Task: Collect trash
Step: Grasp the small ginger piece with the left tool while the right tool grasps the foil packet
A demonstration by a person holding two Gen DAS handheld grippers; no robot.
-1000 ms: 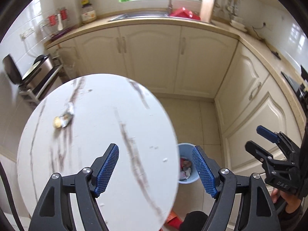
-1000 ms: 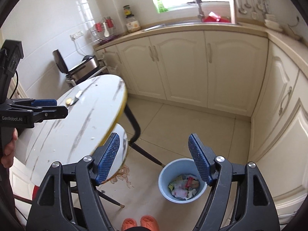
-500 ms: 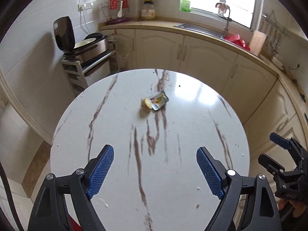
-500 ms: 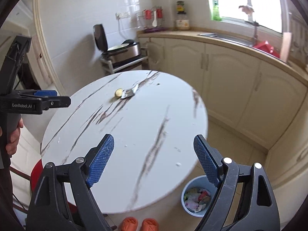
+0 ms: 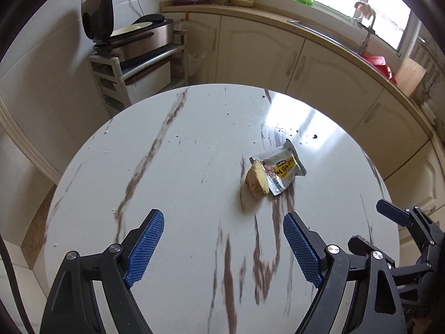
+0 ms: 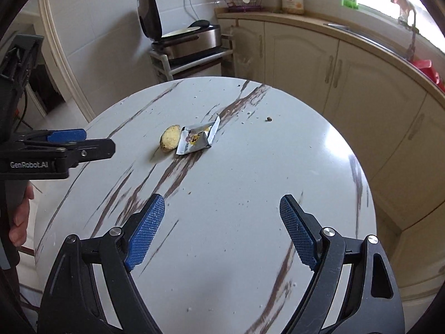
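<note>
Near the round white marble-veined desk [image 5: 172, 167] centre lie a crumpled silver snack wrapper [image 5: 282, 168] and a yellowish food scrap [image 5: 256, 181], touching; both grippers' jaws gape empty, ready.

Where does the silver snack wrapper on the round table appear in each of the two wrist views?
Left wrist view: the wrapper lies right of centre, touching the right side of a yellowish food scrap.
Right wrist view: upper middle, again right of the scrap.
Shared landmark: the open-lidded cooker.
</note>
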